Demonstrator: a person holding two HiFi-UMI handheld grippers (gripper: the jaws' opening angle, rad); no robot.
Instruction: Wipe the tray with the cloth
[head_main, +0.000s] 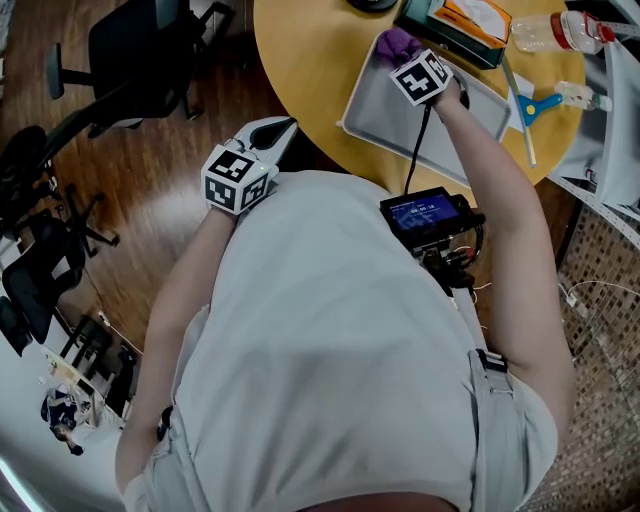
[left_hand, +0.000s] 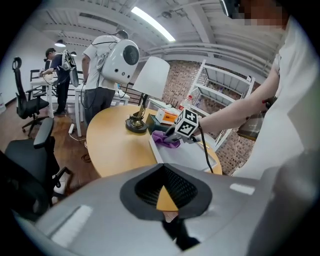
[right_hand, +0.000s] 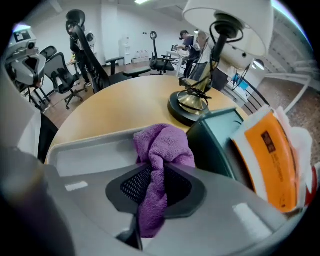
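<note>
Pinching purple cloth (right_hand: 162, 150), R gripper (right_hand: 154, 186) prob. rests on tray (right_hand: 85, 150).

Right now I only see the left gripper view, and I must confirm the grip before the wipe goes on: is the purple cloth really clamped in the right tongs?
Observer: Yes. In the right gripper view the purple cloth runs down between the right tongs, with the pads pressed on it.
Operator: Where on the tray is it?
Observer: The head view puts it at the far corner of the tray, next to the dark green box.
Operator: Anything on the tray's right side?
Observer: A blue-handled tool lies on the table just past that rim.
</note>
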